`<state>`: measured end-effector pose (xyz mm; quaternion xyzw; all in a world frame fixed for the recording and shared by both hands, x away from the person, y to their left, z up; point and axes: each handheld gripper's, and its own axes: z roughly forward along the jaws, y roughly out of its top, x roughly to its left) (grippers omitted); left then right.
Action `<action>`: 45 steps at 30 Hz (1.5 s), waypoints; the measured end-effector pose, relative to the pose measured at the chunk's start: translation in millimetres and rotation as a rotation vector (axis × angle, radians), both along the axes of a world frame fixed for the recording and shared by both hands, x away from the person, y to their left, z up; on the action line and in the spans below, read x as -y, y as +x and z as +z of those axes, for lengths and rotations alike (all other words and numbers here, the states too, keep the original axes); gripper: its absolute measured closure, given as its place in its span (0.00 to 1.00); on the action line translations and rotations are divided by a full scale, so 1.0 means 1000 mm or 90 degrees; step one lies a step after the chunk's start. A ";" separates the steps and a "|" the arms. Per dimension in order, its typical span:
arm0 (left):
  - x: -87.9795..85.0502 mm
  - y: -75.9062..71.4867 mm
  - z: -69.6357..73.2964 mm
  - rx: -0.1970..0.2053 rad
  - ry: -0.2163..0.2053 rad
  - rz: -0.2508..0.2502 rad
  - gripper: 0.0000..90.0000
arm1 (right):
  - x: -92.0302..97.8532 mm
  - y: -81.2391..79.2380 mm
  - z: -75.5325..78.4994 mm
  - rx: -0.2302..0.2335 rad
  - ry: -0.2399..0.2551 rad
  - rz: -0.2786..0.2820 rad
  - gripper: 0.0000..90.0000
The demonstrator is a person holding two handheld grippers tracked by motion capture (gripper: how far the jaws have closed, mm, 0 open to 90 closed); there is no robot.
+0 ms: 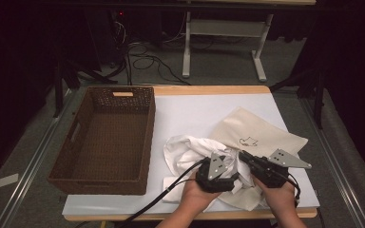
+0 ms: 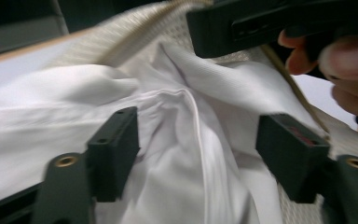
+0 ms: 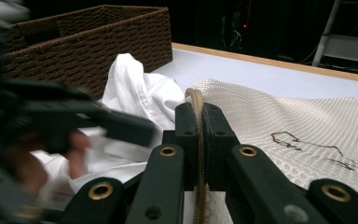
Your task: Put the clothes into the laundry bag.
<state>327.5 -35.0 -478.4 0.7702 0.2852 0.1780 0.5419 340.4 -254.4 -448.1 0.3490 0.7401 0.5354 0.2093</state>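
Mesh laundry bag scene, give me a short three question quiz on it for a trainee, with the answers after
1. Which gripper is shut on the rim of the mesh bag: the left gripper or the right gripper?
2. True or false: the white garment already lies inside the wicker basket.
3. What lies between the open jaws of the left gripper?

Key
1. The right gripper; its jaws pinch the bag's corded edge.
2. False; the garment lies on the table beside the basket, partly at the bag's mouth.
3. Folds of the white garment, with the pads standing clear of the cloth.
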 end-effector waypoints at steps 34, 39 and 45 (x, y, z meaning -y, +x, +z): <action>-0.078 0.006 -0.044 -0.144 0.131 0.043 0.96 | -0.004 -0.001 -0.004 -0.009 -0.001 -0.002 0.97; -0.068 -0.002 -0.041 -0.136 0.107 0.020 0.96 | -0.006 0.000 -0.003 -0.006 -0.003 0.000 0.97; -0.050 -0.007 -0.031 -0.115 0.092 0.009 0.96 | -0.009 0.003 -0.002 -0.001 -0.002 0.005 0.97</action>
